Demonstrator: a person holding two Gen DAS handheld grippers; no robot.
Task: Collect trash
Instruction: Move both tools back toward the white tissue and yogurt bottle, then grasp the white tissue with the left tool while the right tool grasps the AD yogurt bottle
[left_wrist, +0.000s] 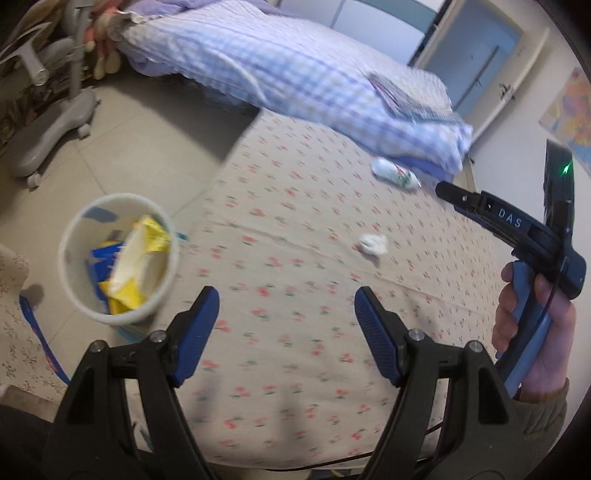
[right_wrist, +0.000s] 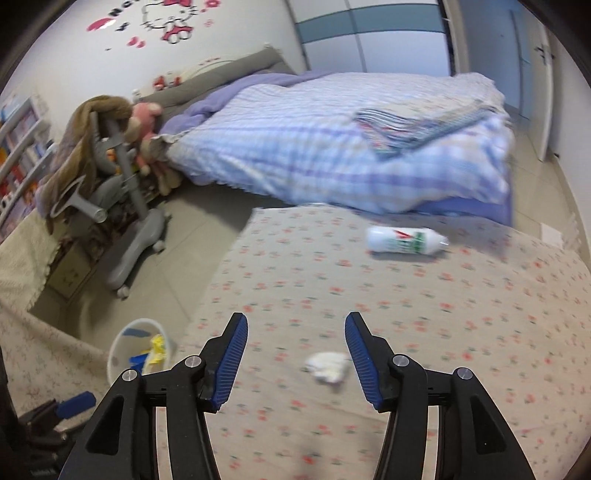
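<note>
A crumpled white tissue (right_wrist: 328, 365) lies on the floral bed sheet (right_wrist: 424, 314), just ahead of my open right gripper (right_wrist: 295, 325) and between its fingers. It also shows in the left wrist view (left_wrist: 373, 244). A white bottle with a green and red label (right_wrist: 404, 240) lies farther on the sheet near the folded quilt; it also shows in the left wrist view (left_wrist: 395, 177). A white bin (left_wrist: 118, 258) with yellow and blue wrappers stands on the floor left of the bed; it also shows in the right wrist view (right_wrist: 138, 349). My left gripper (left_wrist: 286, 295) is open and empty above the sheet. The right gripper seen from the side (left_wrist: 443, 190) hangs at the far right.
A blue checked quilt (right_wrist: 332, 147) with a folded striped cloth (right_wrist: 413, 125) covers the far bed. A grey wheeled chair (right_wrist: 125, 206) draped with cloth and plush toys stands on the tiled floor at left. A bookshelf (right_wrist: 18, 147) is at the far left, a door (right_wrist: 539, 81) at right.
</note>
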